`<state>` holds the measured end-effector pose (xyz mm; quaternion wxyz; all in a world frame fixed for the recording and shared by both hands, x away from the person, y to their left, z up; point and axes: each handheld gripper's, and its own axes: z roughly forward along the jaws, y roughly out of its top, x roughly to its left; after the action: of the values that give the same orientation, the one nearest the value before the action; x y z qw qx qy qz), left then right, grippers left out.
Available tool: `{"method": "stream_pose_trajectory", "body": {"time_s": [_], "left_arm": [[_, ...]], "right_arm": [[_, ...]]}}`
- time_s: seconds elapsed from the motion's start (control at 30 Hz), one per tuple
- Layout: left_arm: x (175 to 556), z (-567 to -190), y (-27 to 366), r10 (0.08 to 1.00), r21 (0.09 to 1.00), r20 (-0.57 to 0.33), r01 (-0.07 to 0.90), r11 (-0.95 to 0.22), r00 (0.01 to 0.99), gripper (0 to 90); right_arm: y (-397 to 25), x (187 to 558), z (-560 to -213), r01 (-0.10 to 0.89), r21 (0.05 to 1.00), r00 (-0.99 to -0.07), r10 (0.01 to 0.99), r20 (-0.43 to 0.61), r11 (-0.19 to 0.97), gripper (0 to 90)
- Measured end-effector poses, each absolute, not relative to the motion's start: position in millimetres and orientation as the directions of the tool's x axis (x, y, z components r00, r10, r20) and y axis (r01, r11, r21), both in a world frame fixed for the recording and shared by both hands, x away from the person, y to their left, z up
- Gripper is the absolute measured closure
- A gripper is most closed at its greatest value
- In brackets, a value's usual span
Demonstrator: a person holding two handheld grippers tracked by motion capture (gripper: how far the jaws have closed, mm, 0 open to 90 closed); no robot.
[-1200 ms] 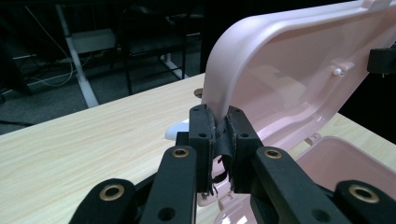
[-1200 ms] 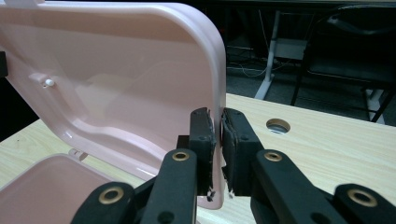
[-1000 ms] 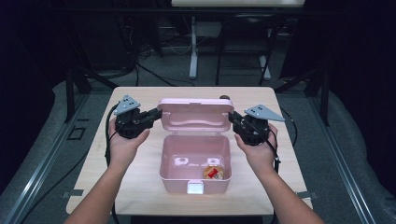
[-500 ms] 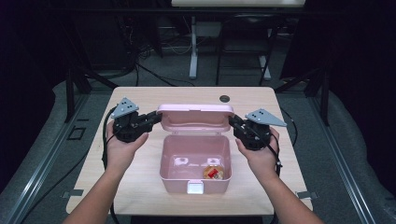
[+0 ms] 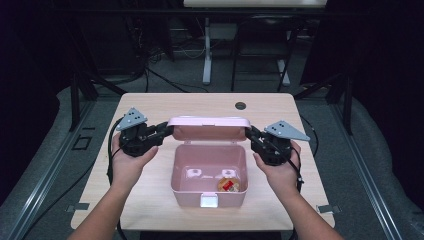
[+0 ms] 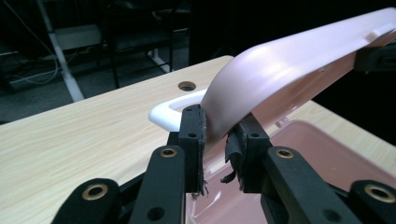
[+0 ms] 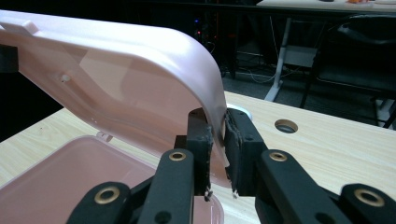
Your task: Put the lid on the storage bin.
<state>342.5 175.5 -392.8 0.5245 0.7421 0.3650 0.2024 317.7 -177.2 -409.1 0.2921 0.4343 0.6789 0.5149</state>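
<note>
Nearest us, pink box (image 5: 209,186) sits table-centre, a snack (image 5: 229,184) inside. Behind it, our left gripper (image 5: 162,131) clamps the raised lid (image 5: 208,128) at 9 o'clock, right gripper (image 5: 252,135) at 3 o'clock.

Pink box (image 5: 209,170), pale wood-grain table (image 5: 210,102), black jaws.

Light falls from above onto the pale wooden bench (image 5: 150,110), which is bright and evenly lit while the room around it sinks into near-black. In the gripper views a soft sheen lies across the glossy pink plastic lid (image 6: 299,60), and the dark background is soft and grainy. The high view is slightly blurred throughout, with faint shadows beneath the forearms.
</note>
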Motion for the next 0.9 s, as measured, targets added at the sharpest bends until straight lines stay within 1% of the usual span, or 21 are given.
{"method": "stream_pose_trajectory", "body": {"time_s": [0.67,0.77,0.9], "left_arm": [[320,-390,185,0.739,0.925,-0.081,0.327,-0.195,0.669,74.9],[316,-392,188,0.737,0.924,-0.084,0.329,-0.194,0.67,76.2],[313,-396,191,0.733,0.922,-0.089,0.334,-0.197,0.675,81.1]], "right_arm": [[-181,309,-415,0.285,0.955,-0.469,0.881,0.068,0.078,78.6],[-181,308,-417,0.284,0.956,-0.47,0.88,0.07,0.075,78.4],[-181,306,-418,0.283,0.957,-0.472,0.878,0.075,0.071,78.1]]}}
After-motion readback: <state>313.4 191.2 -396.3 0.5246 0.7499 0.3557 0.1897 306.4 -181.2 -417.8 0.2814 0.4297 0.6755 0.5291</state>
